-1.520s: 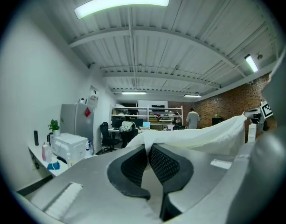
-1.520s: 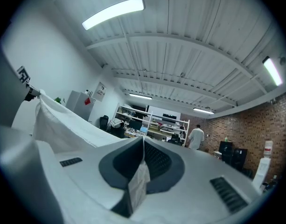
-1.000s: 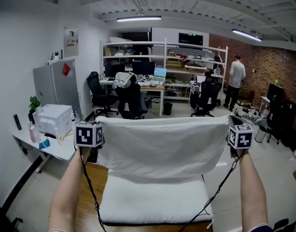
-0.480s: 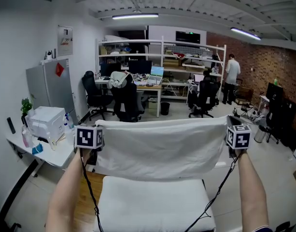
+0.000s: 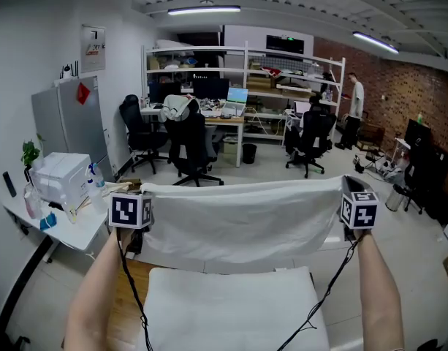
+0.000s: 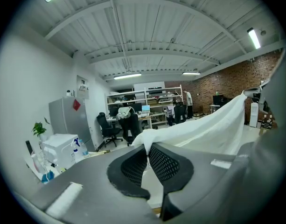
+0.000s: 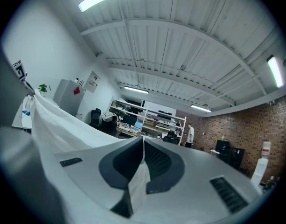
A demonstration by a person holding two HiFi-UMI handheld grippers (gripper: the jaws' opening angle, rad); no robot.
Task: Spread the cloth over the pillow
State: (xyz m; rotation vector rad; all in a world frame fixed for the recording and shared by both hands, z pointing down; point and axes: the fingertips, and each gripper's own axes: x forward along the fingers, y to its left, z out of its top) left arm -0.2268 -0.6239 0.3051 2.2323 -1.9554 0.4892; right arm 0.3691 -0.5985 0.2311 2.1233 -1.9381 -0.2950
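At the left of the head view, a white boxy machine (image 5: 59, 178) sits on a white surface (image 5: 81, 234). Just right of it, the left gripper (image 5: 140, 196) is held up. In the left gripper view its fingers (image 6: 132, 164) are pressed together, pinching one top corner of the white cloth (image 5: 242, 218). The cloth hangs stretched as a wide sheet across the middle of the frame, from one gripper to the other. Below it, at lower centre, the white pillow (image 5: 231, 306) lies flat on a wooden surface (image 5: 123, 302), and the cloth's lower edge hangs over the pillow's far end. At centre right, the right gripper (image 5: 346, 189) pinches the other top corner, with its fingers (image 7: 157, 160) closed tight on the fabric.
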